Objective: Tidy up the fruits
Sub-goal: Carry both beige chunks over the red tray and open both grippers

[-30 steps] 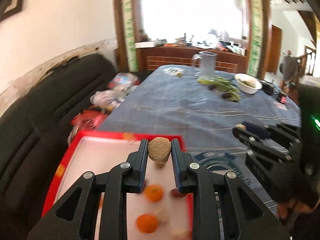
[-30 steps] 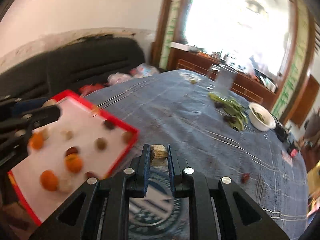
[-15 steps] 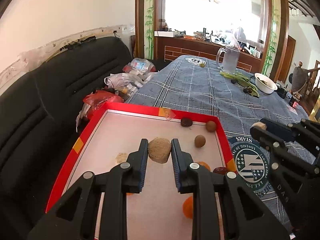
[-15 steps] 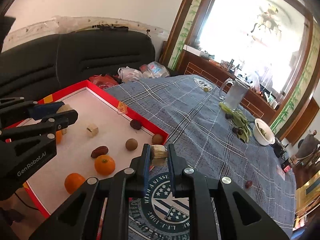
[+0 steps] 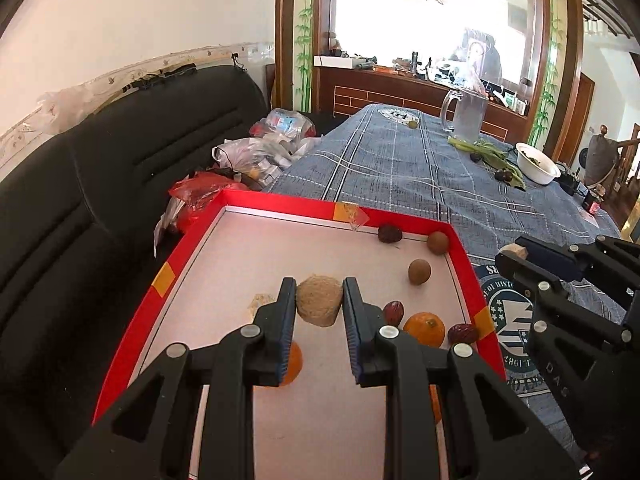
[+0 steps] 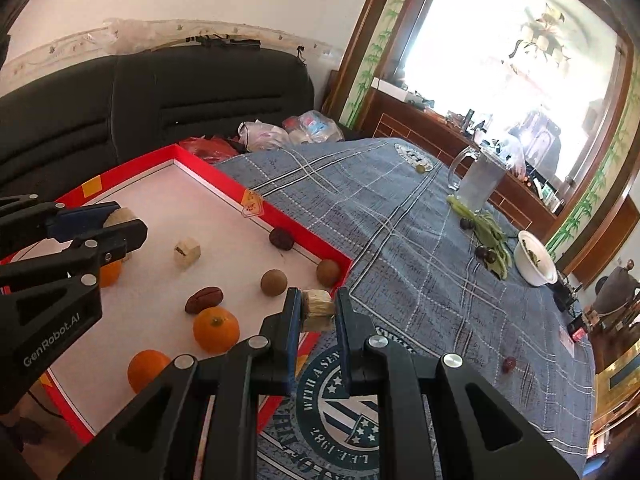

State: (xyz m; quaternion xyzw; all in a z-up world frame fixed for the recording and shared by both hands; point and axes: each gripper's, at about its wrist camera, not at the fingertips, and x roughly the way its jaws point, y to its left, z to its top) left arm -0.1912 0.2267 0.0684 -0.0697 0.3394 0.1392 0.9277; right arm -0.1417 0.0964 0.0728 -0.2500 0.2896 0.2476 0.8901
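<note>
My left gripper [image 5: 319, 305] is shut on a tan fibrous chunk [image 5: 319, 305] and holds it above the red tray [image 5: 280, 202]. It also shows in the right wrist view [image 6: 120, 227]. My right gripper [image 6: 317, 309] is shut on a pale cut chunk [image 6: 317, 308] over the tray's right rim; it also shows in the left wrist view [image 5: 514, 254]. In the tray lie oranges [image 6: 216, 329], red dates [image 6: 204, 299], brown round fruits [image 6: 274, 282] and a pale cube [image 6: 187, 253].
The tray sits on a blue plaid tablecloth [image 6: 400, 248]. Further back stand a glass pitcher [image 6: 480, 178], green vegetables [image 6: 490, 236] and a white bowl [image 6: 534, 262]. A lone date [image 6: 509, 364] lies at the right. A black sofa [image 5: 100, 200] with plastic bags [image 5: 256, 152] is on the left.
Both grippers have pulled back and tipped down, so the tray and its fruits now fill more of each view. Each gripper still holds its chunk.
</note>
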